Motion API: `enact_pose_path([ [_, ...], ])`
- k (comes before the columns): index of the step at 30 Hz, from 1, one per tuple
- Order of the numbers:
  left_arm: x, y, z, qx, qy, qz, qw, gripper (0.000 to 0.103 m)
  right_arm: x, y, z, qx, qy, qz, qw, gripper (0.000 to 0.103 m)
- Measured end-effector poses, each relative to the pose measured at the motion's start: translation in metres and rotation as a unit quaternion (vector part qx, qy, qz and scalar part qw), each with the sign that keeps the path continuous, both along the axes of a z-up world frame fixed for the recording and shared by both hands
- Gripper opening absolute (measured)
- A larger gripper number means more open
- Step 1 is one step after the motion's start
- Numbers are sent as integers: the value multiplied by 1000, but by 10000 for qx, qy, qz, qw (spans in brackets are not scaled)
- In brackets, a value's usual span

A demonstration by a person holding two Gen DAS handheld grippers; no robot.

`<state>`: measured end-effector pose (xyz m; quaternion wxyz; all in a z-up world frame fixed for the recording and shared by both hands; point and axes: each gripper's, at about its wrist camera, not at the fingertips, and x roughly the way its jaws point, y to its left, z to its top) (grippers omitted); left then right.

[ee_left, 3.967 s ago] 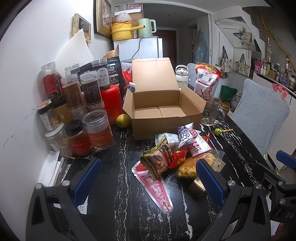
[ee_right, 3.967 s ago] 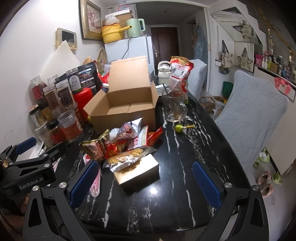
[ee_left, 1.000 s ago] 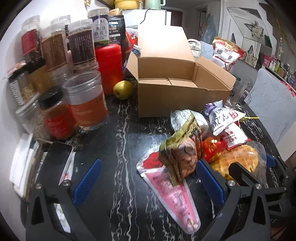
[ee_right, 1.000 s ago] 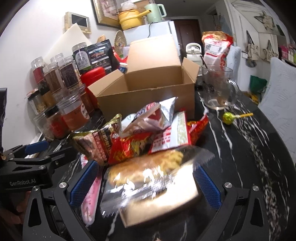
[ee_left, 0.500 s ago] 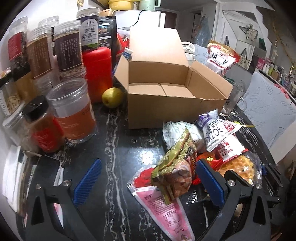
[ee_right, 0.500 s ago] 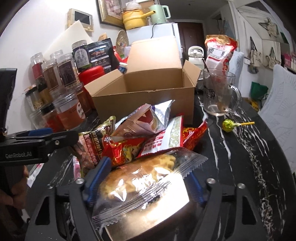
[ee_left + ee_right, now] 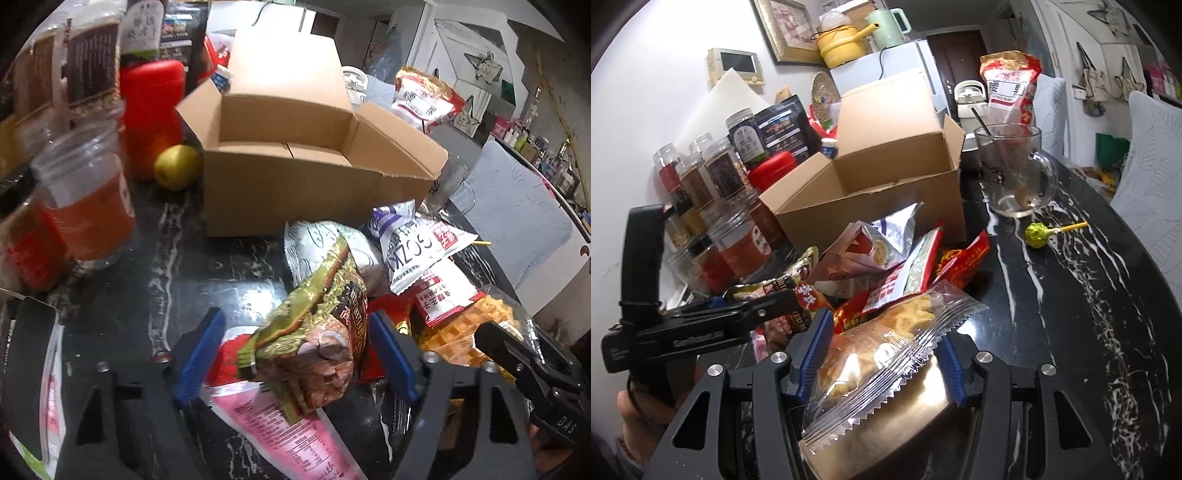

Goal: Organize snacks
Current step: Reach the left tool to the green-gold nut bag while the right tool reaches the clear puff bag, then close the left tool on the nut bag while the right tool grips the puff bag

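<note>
A pile of snack packets lies on the black marble table in front of an open cardboard box (image 7: 295, 177), which also shows in the right wrist view (image 7: 871, 192). My left gripper (image 7: 295, 354) has closed in around a green-and-brown nut packet (image 7: 317, 332), with its blue pads at the packet's sides. My right gripper (image 7: 882, 358) is shut on a clear packet of yellow crisps (image 7: 886, 354) lying on a gold box (image 7: 886, 432). The left gripper shows in the right wrist view (image 7: 768, 306).
Jars (image 7: 85, 199) and a red canister (image 7: 151, 110) stand along the left wall. A yellow fruit (image 7: 177, 166) sits beside the box. A glass mug (image 7: 1015, 173) and a green lollipop (image 7: 1038, 234) are right of the box. A pink flat packet (image 7: 288, 435) lies under the left gripper.
Both grippers moved forward into the snack pile and closed: the left around the nut packet, the right on the crisp packet.
</note>
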<state>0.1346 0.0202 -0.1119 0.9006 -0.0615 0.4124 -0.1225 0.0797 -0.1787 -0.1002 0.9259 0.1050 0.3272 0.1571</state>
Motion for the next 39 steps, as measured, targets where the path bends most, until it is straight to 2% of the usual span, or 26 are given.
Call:
enact_pose_path([
  [2, -1, -5, -1, 38, -47, -85, 9999, 66, 0, -1, 0, -45, 6, -7, 10000, 54],
  [7, -15, -27, 12, 569, -609, -407, 9957, 66, 0, 2, 1, -163, -4, 23, 9999, 54],
  [9, -18, -34, 14, 668, -707, -535, 9938, 66, 1, 2, 1, -165, -14, 39, 9999, 54],
  [15, -7, -34, 0, 493, -376, -569, 9965, 65, 4, 0, -1, -132, 48, 59, 9999, 57],
  [19, -7, -33, -11, 640, -332, -484, 9962, 51, 5, 3, -3, -232, 154, 57, 9996, 61],
  [26, -11, -29, -12, 563, -359, -487, 9966, 44, 8, 9, -10, -397, 281, -26, 9988, 61],
  [31, -16, -23, -4, 426, -460, -353, 9974, 39, 3, 9, -6, -409, 179, -49, 9990, 43],
  [34, -18, -22, 2, 374, -520, -313, 9975, 35, -2, 6, -1, -347, 58, -128, 9993, 29],
  [36, -20, -21, 4, 345, -539, -317, 9974, 31, -5, 4, 3, -311, -17, -142, 9994, 27],
  [39, -21, -22, 5, 351, -539, -359, 9973, 31, -7, 4, 7, -335, -90, -162, 9993, 26],
])
